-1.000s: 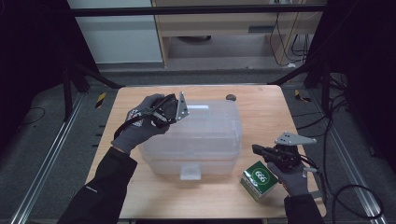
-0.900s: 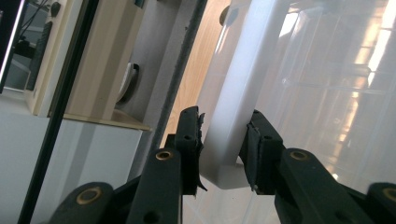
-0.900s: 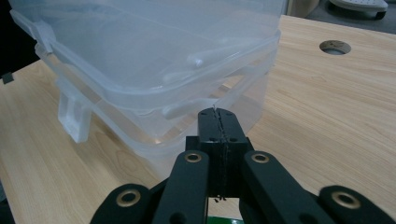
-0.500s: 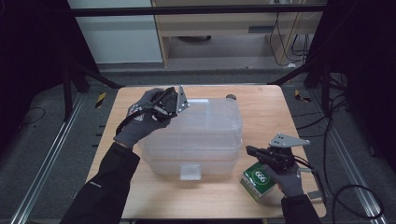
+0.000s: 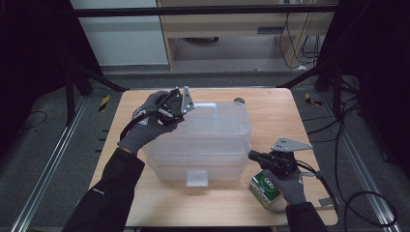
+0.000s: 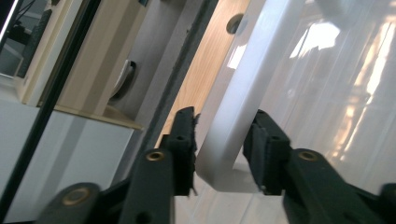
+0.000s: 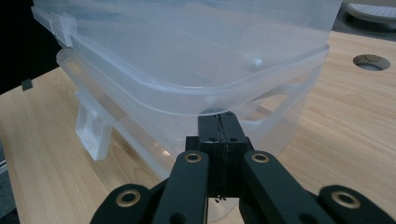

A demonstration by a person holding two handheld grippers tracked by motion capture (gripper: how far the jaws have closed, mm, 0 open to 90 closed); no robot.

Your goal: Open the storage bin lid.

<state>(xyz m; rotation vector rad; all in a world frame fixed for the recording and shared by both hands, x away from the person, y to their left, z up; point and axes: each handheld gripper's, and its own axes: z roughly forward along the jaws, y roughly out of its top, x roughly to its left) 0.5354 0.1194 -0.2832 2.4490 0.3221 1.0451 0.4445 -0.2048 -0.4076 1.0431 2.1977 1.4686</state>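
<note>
Left tongs (image 6: 219, 154) straddle the lid (image 6: 233, 121) rim of the plastic bin (image 5: 203, 145) at its far left corner; jaws just opened, pads off. Right tongs (image 7: 219, 135) clenched, empty, touching the bin's near right corner. Lid edge runs straight ahead btwn left jaws; left hand nearer.

Most of the table (image 5: 270, 108) middle taken by the clear plastic bin (image 5: 212, 140). Bare wood left of the bin, wide enough for a hand. Behind the bin, a narrow strip with a round hole (image 5: 238, 100) in the wood. Right of the bin, open wood at the far part; at the near part, blocked by the green and white box (image 5: 265, 187), just beside the bin's corner.
</note>
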